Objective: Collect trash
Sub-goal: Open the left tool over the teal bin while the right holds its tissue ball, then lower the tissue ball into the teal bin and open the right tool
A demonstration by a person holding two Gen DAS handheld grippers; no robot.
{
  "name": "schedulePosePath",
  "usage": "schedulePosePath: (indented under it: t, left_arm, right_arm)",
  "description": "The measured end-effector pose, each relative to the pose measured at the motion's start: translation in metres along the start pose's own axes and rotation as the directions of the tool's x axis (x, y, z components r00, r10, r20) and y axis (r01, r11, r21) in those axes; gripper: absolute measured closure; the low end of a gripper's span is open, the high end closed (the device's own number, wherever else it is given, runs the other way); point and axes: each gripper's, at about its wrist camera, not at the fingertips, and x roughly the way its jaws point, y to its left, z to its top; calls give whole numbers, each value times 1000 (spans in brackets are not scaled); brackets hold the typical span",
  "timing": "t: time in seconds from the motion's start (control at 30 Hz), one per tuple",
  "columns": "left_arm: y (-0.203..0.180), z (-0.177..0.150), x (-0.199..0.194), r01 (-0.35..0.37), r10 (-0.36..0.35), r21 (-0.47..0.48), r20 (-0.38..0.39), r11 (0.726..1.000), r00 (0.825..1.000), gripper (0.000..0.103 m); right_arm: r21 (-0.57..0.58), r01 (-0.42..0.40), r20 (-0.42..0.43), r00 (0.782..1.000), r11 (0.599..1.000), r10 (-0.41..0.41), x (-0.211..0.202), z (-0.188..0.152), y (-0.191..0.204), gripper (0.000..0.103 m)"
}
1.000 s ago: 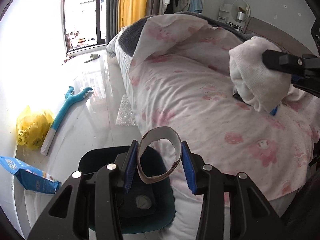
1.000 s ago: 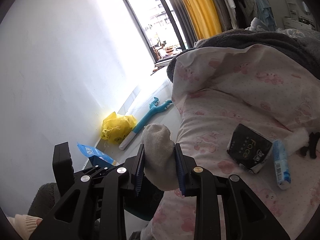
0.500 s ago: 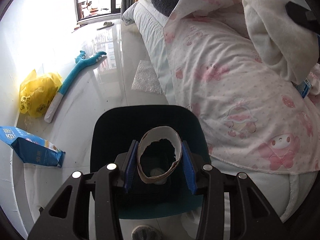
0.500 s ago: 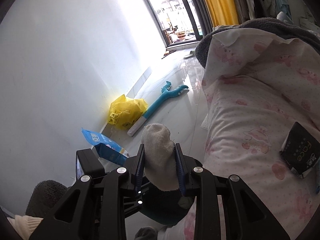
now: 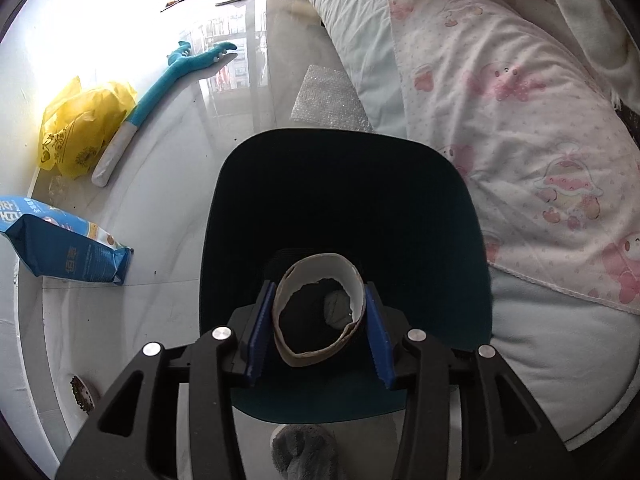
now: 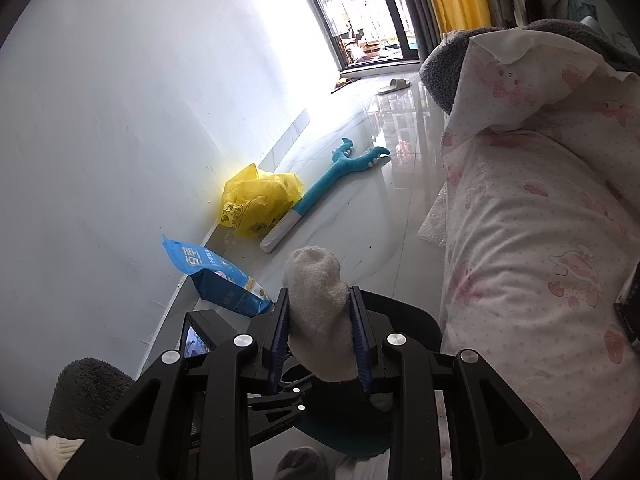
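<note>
The left gripper point(image 5: 318, 322) pinched one cardboard ring point(image 5: 319, 309) between its blue pads, right above the dark bin point(image 5: 344, 208) on the floor. The right gripper point(image 6: 320, 334) clamped one white sock point(image 6: 318, 308), near that bin point(image 6: 408, 320). Beyond lay one blue bag point(image 5: 60, 240), one yellow bag point(image 5: 78, 130), one teal toy point(image 5: 176, 76) and one slipper point(image 6: 394, 86), beside the bed point(image 5: 520, 120).
</note>
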Motion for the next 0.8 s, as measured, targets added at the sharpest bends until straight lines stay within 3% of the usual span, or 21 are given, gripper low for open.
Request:
schedulePosePath:
  t: [0.17, 0.5, 0.8]
  left_arm:
    - [13, -5, -4, -4, 5, -20, 9, 1000, 1000, 34]
    - [41, -7, -38, -10, 18, -69, 110, 998, 994, 19]
    - [57, -3, -81, -3, 31, -110, 258, 994, 966, 12]
  right_arm:
    - [-9, 10, -32, 999, 1000, -10, 15, 1, 3, 74]
    - [-16, 57, -128, 990, 998, -59, 58, -8, 9, 74]
    - [4, 95, -242, 966, 996, -91, 99, -27, 3, 74]
